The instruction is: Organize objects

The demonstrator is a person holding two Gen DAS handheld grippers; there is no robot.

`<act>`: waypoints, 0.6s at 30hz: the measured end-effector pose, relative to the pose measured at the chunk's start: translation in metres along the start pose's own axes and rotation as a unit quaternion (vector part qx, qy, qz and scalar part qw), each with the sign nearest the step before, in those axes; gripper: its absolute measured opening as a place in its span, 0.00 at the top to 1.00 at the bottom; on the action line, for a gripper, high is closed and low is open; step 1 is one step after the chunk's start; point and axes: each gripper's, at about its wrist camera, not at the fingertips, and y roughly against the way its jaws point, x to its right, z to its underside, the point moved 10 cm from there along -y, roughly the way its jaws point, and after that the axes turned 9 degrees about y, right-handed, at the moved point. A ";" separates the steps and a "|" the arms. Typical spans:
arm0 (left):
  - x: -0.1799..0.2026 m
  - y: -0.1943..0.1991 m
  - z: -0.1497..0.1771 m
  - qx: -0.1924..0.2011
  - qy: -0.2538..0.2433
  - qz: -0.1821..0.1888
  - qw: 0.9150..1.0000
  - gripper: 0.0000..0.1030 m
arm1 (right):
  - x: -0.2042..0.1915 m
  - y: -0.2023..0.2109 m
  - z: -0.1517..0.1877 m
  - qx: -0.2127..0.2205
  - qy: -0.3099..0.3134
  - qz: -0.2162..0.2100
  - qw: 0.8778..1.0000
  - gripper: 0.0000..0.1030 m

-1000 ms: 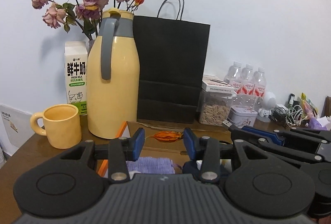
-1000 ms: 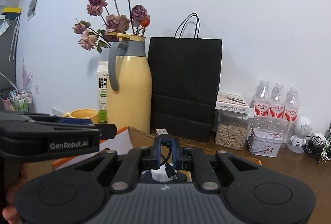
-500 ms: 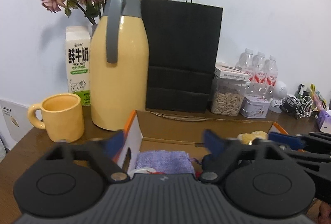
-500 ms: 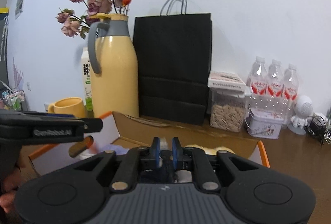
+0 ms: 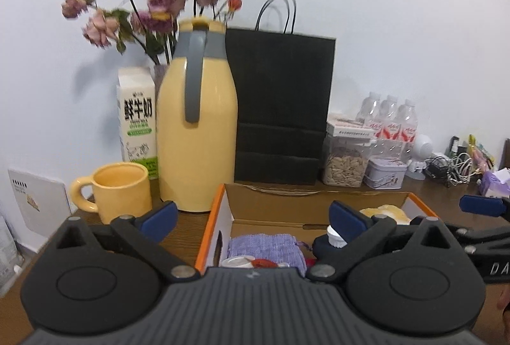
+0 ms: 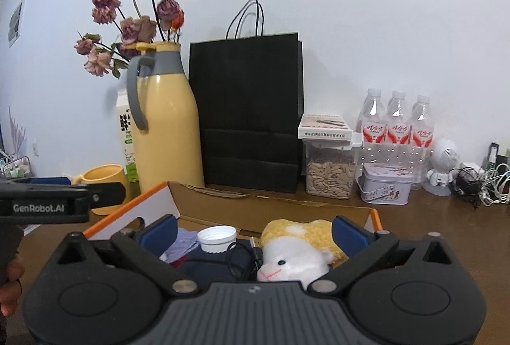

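Over an open cardboard box [image 6: 274, 211] on a wooden table [image 6: 446, 217], both grippers are being held spread wide, gripping nothing: the left gripper [image 5: 253, 219] and the right gripper [image 6: 253, 232]. Inside the box, a plush toy [image 6: 296, 252], black cable [image 6: 242, 259], white cap [image 6: 216, 238] and purple cloth [image 5: 266, 249] are lying close together.

- Yellow thermos jug [image 5: 197, 134] with grey handle, beside black paper bag [image 5: 282, 109]
- Milk carton [image 5: 137, 118] behind yellow mug [image 5: 119, 190]
- Seed jar [image 6: 330, 166], tin [image 6: 384, 184], three water bottles [image 6: 397, 122] on the bench [image 6: 446, 217]
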 end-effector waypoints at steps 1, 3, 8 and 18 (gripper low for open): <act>-0.001 0.008 0.000 0.001 -0.004 0.002 1.000 0.00 | -0.001 0.007 -0.001 0.002 -0.001 0.000 1.000 0.00; -0.003 0.027 0.001 0.002 -0.009 0.009 1.000 0.00 | -0.004 0.024 -0.001 0.004 -0.001 -0.001 1.000 0.00; -0.010 0.066 0.010 -0.006 -0.023 -0.002 1.000 0.00 | -0.014 0.067 0.005 0.006 0.000 -0.001 1.000 0.00; -0.014 0.125 0.051 -0.045 -0.036 -0.007 0.998 0.00 | -0.032 0.127 0.034 -0.013 -0.002 -0.004 1.000 0.00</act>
